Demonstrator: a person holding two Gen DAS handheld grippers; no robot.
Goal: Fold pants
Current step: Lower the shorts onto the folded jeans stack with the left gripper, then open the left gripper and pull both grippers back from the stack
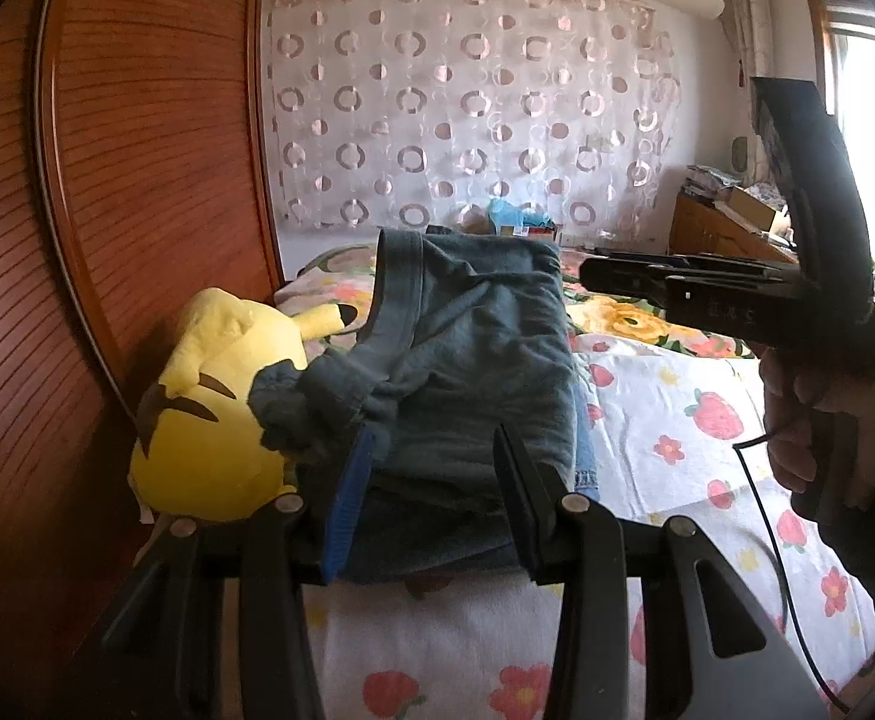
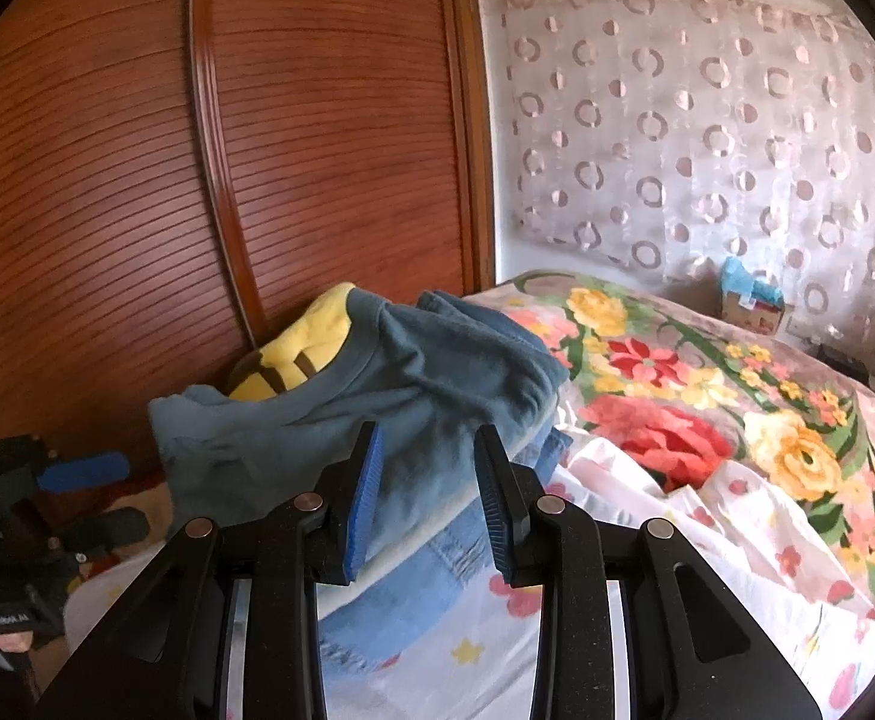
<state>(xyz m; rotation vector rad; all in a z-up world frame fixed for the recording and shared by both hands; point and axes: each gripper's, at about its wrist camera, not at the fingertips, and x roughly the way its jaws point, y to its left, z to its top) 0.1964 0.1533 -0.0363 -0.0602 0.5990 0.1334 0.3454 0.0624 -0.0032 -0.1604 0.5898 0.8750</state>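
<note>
Teal-blue pants [image 1: 473, 360], soft and fuzzy, folded into a fat bundle w/ lots of wrinkles. Lying on top of a small stack of other clothes, jeans [image 2: 401, 570] w/ pale denim peeking out under them, all on the bed w/ the strawberry sheet [image 1: 695, 438]. Waistband [image 1: 404, 294] a bit greyer than the rest, curving up at the far left edge of the bundle. One scrunched cuff [image 1: 311, 408] flopping left onto the yellow plush toy [image 1: 209, 420], partly covering it. Toy squeezed between the pants and the brown slatted wardrobe door [image 1: 137, 180].

Left gripper [image 1: 431, 468] low in front, jaws part way spread, one blue pad and one black pad on each side of the near edge of the bundle. Cloth between them, but can't tell if pads press on it; looks like a gap on both sides. Right gripper [image 2: 428, 474] same way: jaws part way apart, pointing at the pants' near side, cloth seen through the gap, no clear pinch. In the left view, right gripper seen from the side, held by a hand [image 1: 827, 420] over the sheet, right of the pants, tips near the bundle's far right corner. In the right view, left gripper's blue pad sticking in from the left edge, beside the hanging corner of the pants.

Flowery blanket [image 2: 707, 396] further back on the bed, curtain w/ rings [image 2: 707, 132] behind.
</note>
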